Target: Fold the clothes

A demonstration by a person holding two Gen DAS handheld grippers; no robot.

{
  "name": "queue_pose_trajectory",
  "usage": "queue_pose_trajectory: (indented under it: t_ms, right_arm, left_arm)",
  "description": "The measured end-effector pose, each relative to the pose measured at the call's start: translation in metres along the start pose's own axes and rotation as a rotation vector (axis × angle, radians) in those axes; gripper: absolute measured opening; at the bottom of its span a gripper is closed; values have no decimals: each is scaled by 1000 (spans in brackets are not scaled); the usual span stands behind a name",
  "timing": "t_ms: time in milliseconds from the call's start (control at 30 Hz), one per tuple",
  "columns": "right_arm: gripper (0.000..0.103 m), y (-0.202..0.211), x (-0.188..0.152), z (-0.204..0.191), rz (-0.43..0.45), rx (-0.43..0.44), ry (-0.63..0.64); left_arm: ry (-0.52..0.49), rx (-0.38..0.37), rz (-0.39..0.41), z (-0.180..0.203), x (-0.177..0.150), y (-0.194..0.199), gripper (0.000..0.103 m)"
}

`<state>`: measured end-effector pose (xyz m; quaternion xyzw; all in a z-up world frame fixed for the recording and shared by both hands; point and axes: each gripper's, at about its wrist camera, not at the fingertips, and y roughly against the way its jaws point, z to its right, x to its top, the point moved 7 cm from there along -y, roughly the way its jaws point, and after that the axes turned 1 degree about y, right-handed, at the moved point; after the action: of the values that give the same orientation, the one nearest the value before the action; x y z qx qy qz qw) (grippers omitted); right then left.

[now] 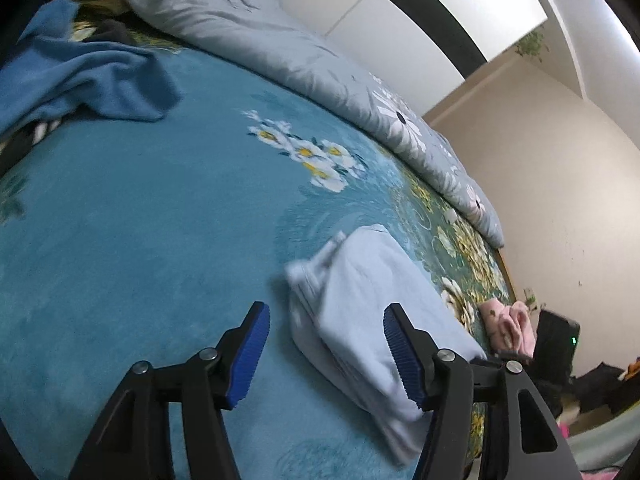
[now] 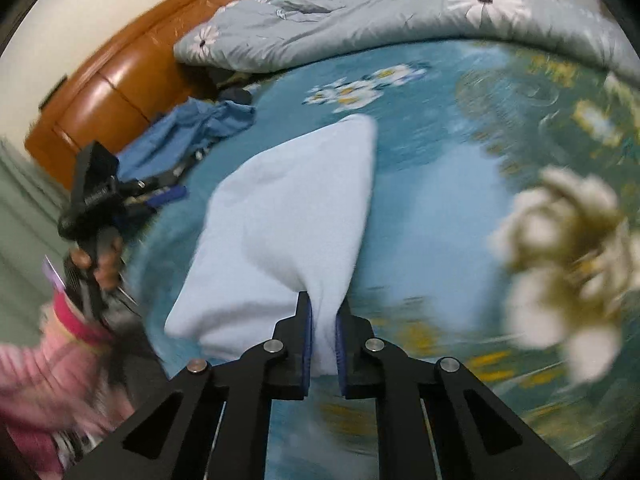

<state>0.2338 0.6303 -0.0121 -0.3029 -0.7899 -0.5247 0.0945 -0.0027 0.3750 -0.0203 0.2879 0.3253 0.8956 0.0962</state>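
Teal floral bedspread (image 1: 140,220), orange-brown wooden headboard (image 2: 120,76), pale walls (image 1: 540,168).

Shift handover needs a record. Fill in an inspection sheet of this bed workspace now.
Surface: teal floral blanket covering the bed.
Job's things: folded pale blue garment lying on the blanket; rumpled blue garment farther back, unfolded.
Clutter: grey floral quilt bunched along the far edge; pink item at the bed's corner.
Grippers: right tongs shut on the pale blue garment's near edge; left tongs open, nothing between the pads, held by a hand with a pink sleeve.
Cables: nothing seen.
Surroundings: wooden headboard, white wall, dark items on the floor.
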Motion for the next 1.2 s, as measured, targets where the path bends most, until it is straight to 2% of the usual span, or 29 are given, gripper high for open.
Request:
queue_pose_trajectory:
  t_ms: [133,233,267,333,400,500,633,833,900,967,1033,1100,1200]
  right_arm:
    - [11,-4,-2,46,-57,38,-86]
    - [17,-6,-8,53,-43,33,-135]
    - [17,-2,-11,53,-20,21,-151]
    - [36,8,-17,53,42,-8,-202]
    - [44,17,-28,56,98,-34,-260]
    - [45,22,-49,63,181,-69,-374]
    - [46,13,-64,65,259,10,-530]
    - [47,-1,-58,55,354,65,-620]
    - [45,-2,-55,53,380,85,-634]
    - [33,-4,-53,51,393,101,-644]
    - [16,-5,-48,51,391,101,-647]
    - [14,-2,-42,48,397,109,-634]
    - [12,10,-27,36,405,102,-561]
  left_arm:
    - [-62,5,-69,18,13,-40,64]
    - [-113,6,-155,26,16,-73,64]
    - [-131,12,-184,27,16,-83,64]
    - [-156,47,-221,24,16,-96,64]
    - [-161,77,-235,17,17,-105,64]
    - [-136,62,-249,13,17,-112,65]
    - [-127,8,-271,16,11,-110,66]
    - [-57,-52,-266,17,4,-105,66]
    - [-42,-68,-263,19,1,-104,64]
    - [-36,-65,-252,20,0,-103,62]
    - [-30,-45,-245,20,-2,-103,50]
    - [-28,-26,-242,19,-5,-102,31]
    - [7,-30,-236,19,-12,-99,22]
